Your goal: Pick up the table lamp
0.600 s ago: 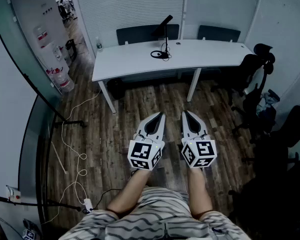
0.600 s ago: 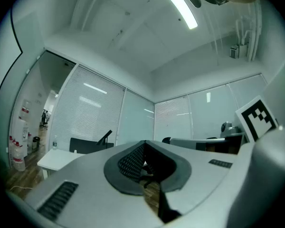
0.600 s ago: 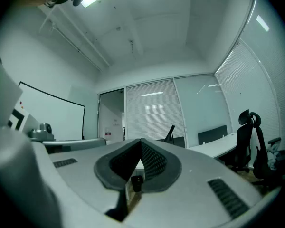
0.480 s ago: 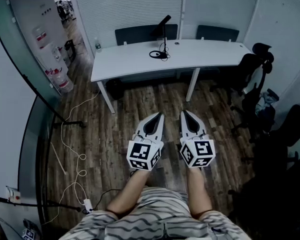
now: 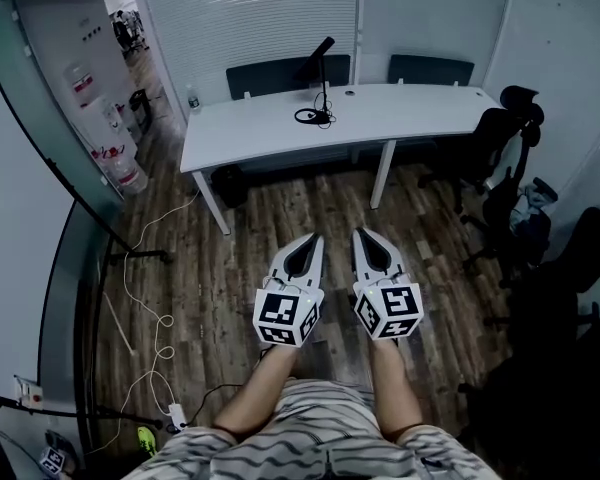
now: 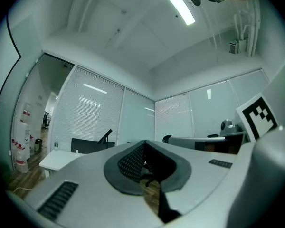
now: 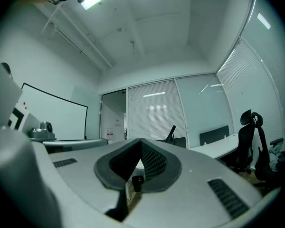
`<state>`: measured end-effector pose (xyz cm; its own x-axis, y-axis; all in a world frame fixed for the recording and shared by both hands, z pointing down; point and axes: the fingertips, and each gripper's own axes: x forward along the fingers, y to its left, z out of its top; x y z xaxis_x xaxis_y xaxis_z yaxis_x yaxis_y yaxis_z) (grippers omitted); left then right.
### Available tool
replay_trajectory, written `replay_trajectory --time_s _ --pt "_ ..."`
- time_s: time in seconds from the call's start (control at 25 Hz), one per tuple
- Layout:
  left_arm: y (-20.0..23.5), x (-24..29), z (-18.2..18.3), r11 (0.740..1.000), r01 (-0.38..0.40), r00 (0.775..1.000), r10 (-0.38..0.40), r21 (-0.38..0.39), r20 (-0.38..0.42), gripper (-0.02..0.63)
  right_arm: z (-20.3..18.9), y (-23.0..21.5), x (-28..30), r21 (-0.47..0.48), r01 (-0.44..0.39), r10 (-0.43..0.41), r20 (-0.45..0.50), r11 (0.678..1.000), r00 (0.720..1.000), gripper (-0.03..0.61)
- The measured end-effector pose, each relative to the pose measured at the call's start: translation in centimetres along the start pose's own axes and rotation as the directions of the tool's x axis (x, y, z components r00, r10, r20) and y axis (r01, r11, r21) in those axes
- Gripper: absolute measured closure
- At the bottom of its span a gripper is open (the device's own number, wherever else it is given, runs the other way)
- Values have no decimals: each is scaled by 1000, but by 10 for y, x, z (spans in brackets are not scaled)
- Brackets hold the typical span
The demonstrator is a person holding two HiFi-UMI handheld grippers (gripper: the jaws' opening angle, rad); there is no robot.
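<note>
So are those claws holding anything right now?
No. The left gripper and right gripper are shut on nothing; the table lamp stands apart on the desk.

A white table [image 5: 270, 133] stands well ahead of the tips of the left gripper [image 5: 316, 238] and the right gripper [image 5: 359, 234]. On it, ahead of the left gripper, stands the black table lamp [image 5: 325, 83], with a coiled black cable [image 5: 306, 116] at its base. A small bottle [image 5: 193, 99] sits at the table's far left corner. Beneath both grippers lies a dark wood floor [image 5: 240, 258], where a white cord [image 5: 163, 320] trails well to the left of the left gripper.
</note>
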<state>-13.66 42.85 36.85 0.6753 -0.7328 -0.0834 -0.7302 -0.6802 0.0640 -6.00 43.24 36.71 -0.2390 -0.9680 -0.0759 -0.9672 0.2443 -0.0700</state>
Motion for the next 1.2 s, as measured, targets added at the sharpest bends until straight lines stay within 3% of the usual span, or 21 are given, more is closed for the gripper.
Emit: replay_trajectory --time_s 0.24,0.64,0.92,1.2 --pt "-19 4 -8 1000 -13 1000 13 -18 18 607 -16 -15 -12 -6 -15 15 -19 1000 1000 568" --pt "-27 35 -42 999 -53 998 53 -5 -39 607 -32 -45 -1 1 -64 64 -28 998 998 568" --pt "14 89 -57 998 -62 997 61 -26 -37 607 -41 -68 62 -18 -82 81 -34 996 996 568" --pt "73 161 -46 998 -47 999 47 -28 -9 607 -36 -95 152 -14 -70 69 -21 997 997 568"
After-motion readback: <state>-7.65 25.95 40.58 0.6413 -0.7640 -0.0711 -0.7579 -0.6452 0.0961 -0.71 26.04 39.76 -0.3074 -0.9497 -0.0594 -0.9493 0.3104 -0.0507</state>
